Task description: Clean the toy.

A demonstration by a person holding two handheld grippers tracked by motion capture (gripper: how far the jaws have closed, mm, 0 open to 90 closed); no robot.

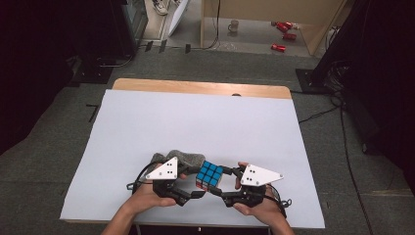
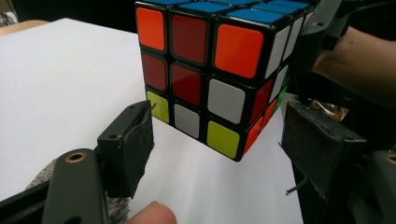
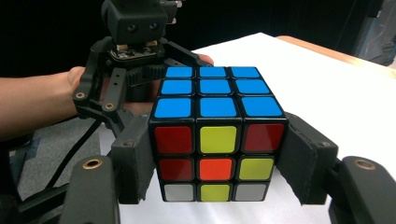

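The setting looked like a lab or studio set up for recording rather than a home. A wooden table (image 1: 198, 87) filling the middle of the high view was covered by a plain white sheet (image 1: 195, 132) and stood on grey carpet (image 1: 49, 161), with black stand bases (image 1: 313, 81) at the upper left and upper right and cables (image 1: 320, 113) trailing along the right side. Along the top edge of the frame a bare wooden panel structure (image 1: 274, 12) rose from a concrete floor, where a mug (image 1: 233, 26) and a few red cans (image 1: 283, 27) lay about, and deep darkness closed off both sides.
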